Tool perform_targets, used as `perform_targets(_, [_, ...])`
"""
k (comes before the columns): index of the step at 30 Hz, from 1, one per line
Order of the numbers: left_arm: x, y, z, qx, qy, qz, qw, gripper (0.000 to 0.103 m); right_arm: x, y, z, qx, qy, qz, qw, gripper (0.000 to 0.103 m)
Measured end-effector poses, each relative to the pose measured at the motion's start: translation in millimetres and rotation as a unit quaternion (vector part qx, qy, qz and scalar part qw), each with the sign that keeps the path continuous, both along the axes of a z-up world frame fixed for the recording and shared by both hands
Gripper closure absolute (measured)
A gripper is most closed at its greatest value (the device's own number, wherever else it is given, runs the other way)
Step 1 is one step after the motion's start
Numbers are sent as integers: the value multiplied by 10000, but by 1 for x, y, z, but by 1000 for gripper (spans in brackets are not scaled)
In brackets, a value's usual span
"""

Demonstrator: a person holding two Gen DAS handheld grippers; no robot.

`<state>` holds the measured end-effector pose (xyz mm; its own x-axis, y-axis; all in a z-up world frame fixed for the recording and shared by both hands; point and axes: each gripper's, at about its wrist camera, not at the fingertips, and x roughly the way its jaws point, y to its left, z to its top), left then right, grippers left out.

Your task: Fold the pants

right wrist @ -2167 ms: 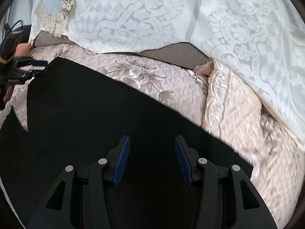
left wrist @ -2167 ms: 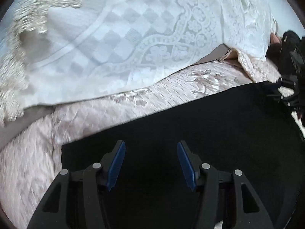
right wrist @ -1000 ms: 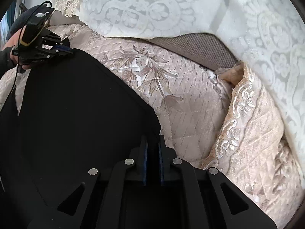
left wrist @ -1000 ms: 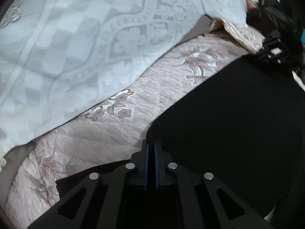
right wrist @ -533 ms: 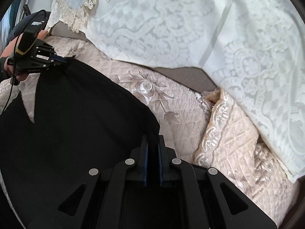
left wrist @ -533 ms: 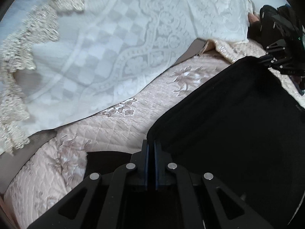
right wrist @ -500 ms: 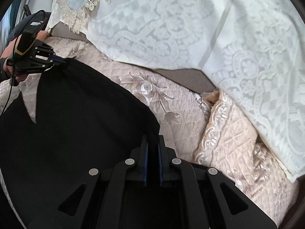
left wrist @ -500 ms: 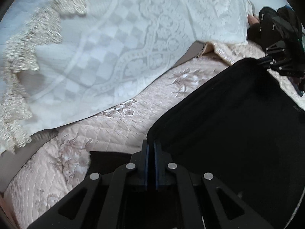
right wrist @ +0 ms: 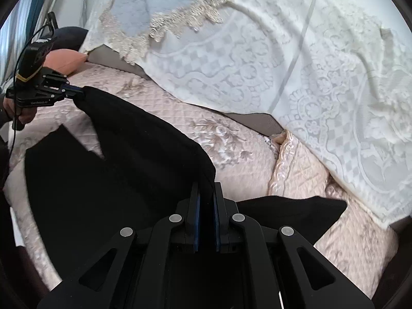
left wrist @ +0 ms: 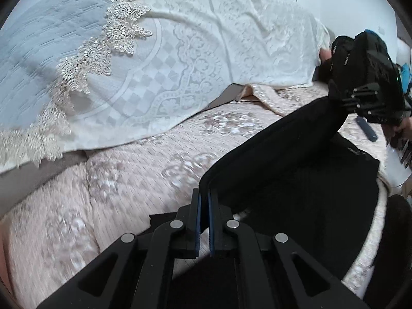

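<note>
Closest in each wrist view, the left gripper (left wrist: 204, 215) and the right gripper (right wrist: 206, 212) are each clamped on an end of the top edge of the black pants (left wrist: 296, 170), which hangs lifted and stretched between them while its lower part lies on the pink quilted bed cover (left wrist: 128, 180). Beyond, a white lace spread (left wrist: 206, 59) with a scalloped trim drapes over a grey cushion (left wrist: 33, 51) at the back.
</note>
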<state>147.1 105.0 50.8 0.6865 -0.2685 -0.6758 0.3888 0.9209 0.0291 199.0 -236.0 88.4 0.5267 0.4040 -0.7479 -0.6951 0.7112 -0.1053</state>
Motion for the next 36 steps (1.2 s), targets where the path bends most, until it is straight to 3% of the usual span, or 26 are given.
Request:
perform_targets(5, [-53,-10,-11,-103,49,-43,9999,97,-51,-12,-10,66,70,-113,9999,95])
perform_targets(11, [-101,-20,-50,-303,530,-26,9981,97,-100,-29,-52,127,646,-405,9970,95])
perform_targets(16, [-119,-22,-74,-488,841,122,9952,97,-120,-38,-79,111,1052,-661,9922,95])
perform_targets(20, [-128,-26,-82,-490,933,156,9943,96,-127,-35,-79,-192,1134,-762,9904,93])
perform_targets(25, [-140,-19,-91,-602,1157,274,9911,89,-132,-36,-85,-446,1581,-992,9814,81])
perform_targets(29, [-156,2,-89,-1213,1347,616,9815,89,-143,-57,-80,-1,1955,-1430,9702,75])
perform_targets(33, [-168,29,-88,-1525,1300,1377,9700,87,-156,-81,-72,452,1961,-1914,9606,70])
perform_targets(36, [-170,46,-81,-1643,1089,2010,9596,67,-161,-96,-64,778,1779,-2386,9515,68])
